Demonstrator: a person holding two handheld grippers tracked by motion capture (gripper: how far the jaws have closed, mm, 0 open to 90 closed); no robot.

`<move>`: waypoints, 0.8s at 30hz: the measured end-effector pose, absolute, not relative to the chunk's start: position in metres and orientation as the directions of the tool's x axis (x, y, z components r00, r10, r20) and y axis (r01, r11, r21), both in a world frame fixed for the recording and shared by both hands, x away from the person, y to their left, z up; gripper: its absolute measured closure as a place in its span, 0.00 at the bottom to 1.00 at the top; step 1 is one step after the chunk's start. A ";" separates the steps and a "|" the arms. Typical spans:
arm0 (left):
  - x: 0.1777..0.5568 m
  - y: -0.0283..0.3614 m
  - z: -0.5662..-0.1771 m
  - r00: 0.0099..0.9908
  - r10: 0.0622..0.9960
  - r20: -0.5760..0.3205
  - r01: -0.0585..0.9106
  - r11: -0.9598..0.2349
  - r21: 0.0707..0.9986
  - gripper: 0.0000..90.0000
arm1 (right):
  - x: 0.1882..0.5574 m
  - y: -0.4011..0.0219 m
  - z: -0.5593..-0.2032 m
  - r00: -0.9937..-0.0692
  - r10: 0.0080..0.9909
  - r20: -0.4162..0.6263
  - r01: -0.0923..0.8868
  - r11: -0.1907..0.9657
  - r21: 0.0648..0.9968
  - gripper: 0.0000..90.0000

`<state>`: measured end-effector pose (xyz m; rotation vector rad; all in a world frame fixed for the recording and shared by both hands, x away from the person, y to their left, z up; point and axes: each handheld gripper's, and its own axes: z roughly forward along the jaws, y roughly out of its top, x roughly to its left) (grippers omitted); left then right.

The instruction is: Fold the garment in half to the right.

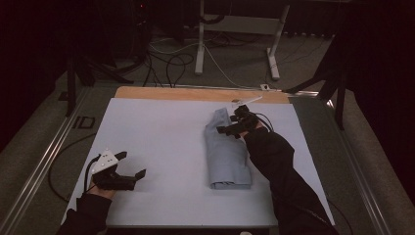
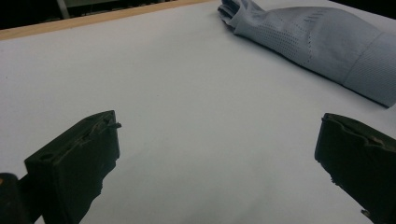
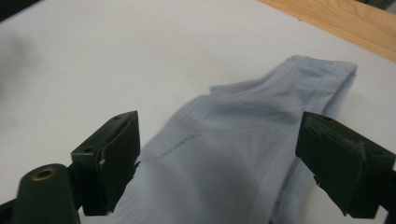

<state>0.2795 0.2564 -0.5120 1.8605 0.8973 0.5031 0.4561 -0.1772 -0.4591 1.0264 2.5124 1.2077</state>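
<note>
A folded pale blue garment lies lengthwise on the white sheet, right of centre. My right gripper hovers over its far end, open, with the cloth spread below and between the wide jaws and not pinched. My left gripper sits low at the near left of the sheet, open, nothing between its jaws. From the left gripper view the garment lies farther off at the upper right.
A strip of wooden tabletop shows past the sheet's far edge, with a small white object on it. Beyond are floor cables and white desk legs. A metal rail runs along the left.
</note>
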 end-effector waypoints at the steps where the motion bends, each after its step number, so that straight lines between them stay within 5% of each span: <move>1: 0.279 0.256 -0.512 0.642 0.765 -0.042 0.363 -0.255 0.896 0.01 | 0.453 -0.178 -0.458 -0.752 0.645 0.138 0.507 0.430 0.747 0.15; 24: 0.277 0.256 -0.510 0.649 0.760 -0.038 0.353 -0.256 0.900 0.01 | 0.357 -0.198 -0.451 -0.835 0.539 0.109 0.391 0.442 0.807 0.15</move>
